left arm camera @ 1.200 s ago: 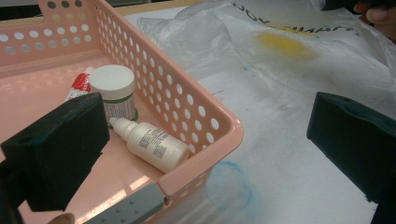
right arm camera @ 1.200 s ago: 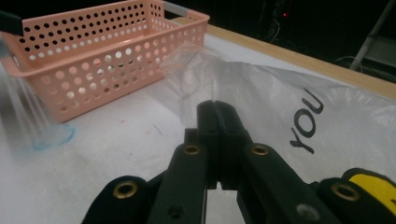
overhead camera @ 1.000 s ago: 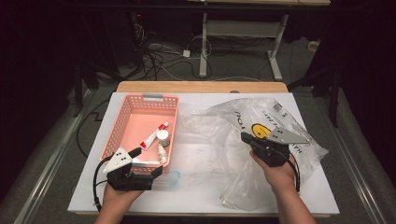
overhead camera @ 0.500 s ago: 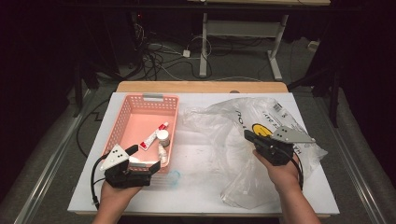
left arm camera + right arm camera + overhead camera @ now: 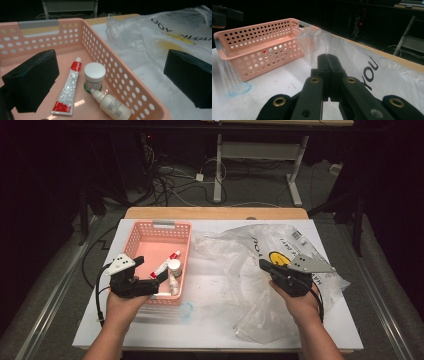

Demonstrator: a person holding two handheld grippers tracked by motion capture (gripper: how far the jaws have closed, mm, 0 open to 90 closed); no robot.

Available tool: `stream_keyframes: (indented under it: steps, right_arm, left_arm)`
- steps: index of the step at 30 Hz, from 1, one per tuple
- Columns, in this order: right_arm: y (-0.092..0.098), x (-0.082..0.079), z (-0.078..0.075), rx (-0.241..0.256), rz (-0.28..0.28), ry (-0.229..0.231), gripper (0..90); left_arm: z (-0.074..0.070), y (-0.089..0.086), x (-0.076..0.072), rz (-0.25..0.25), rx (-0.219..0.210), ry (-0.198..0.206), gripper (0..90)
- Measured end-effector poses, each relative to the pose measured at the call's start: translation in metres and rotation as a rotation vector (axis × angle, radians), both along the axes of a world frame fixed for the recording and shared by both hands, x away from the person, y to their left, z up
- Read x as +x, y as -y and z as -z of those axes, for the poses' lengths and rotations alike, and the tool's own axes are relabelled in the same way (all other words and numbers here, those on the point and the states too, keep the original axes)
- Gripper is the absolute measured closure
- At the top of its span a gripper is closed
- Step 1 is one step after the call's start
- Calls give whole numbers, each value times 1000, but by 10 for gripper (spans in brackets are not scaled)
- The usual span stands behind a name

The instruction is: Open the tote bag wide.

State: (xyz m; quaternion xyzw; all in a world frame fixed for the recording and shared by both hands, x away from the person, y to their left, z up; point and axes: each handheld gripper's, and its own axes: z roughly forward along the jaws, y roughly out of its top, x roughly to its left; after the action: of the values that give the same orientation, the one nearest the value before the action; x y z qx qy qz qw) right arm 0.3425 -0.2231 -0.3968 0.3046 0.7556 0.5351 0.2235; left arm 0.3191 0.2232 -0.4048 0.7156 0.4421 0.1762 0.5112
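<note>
My left gripper (image 5: 159, 285) (image 5: 111, 57) stands open at the near right corner of a pink perforated basket (image 5: 150, 232) (image 5: 125, 82). One jaw is over the basket's inside and the other is outside its right wall, with nothing between them. In the basket lie a red and silver tube (image 5: 68, 87) (image 5: 165, 264), a white jar (image 5: 94, 73) (image 5: 174, 265) and a small white dropper bottle (image 5: 111, 105). My right gripper (image 5: 265, 266) (image 5: 328, 58) is shut over a crumpled clear plastic bag (image 5: 240, 255) (image 5: 387, 75) with a yellow face and black letters. I see nothing held between its jaws.
A small clear blue-rimmed ring (image 5: 185, 310) (image 5: 239, 89) lies on the white table (image 5: 210, 330) in front of the basket. The bag spreads over the right half of the table. A wooden strip (image 5: 215, 213) runs along the far edge, with cables and desk legs beyond it.
My left gripper has moved from in front of the basket, near the blue-rimmed ring, back to its near right corner. The right hand has barely shifted.
</note>
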Motion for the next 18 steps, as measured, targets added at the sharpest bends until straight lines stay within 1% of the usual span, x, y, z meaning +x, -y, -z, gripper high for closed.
stream_keyframes:
  steps: [2,4,8,11,16,18]
  right_arm:
    - [0,0,0,3,3,-2,900]
    - [1,0,0,14,1,-8,900]
    - [2,-1,-1,11,-3,-4,900]
    - [2,-1,-1,18,-8,-4,900]
    - [2,-1,-1,21,-11,-5,900]
    - [2,-1,-1,22,-13,-5,900]
  left_arm:
    - [-4,-1,5,-3,-6,5,0]
    - [-6,-3,11,-5,2,0,0]
    - [-8,-6,23,-15,10,-13,1]
    - [-9,-7,35,-21,32,-33,1]
    - [-8,-6,53,-20,56,-62,0]
    - [-6,-5,61,-11,77,-86,0]
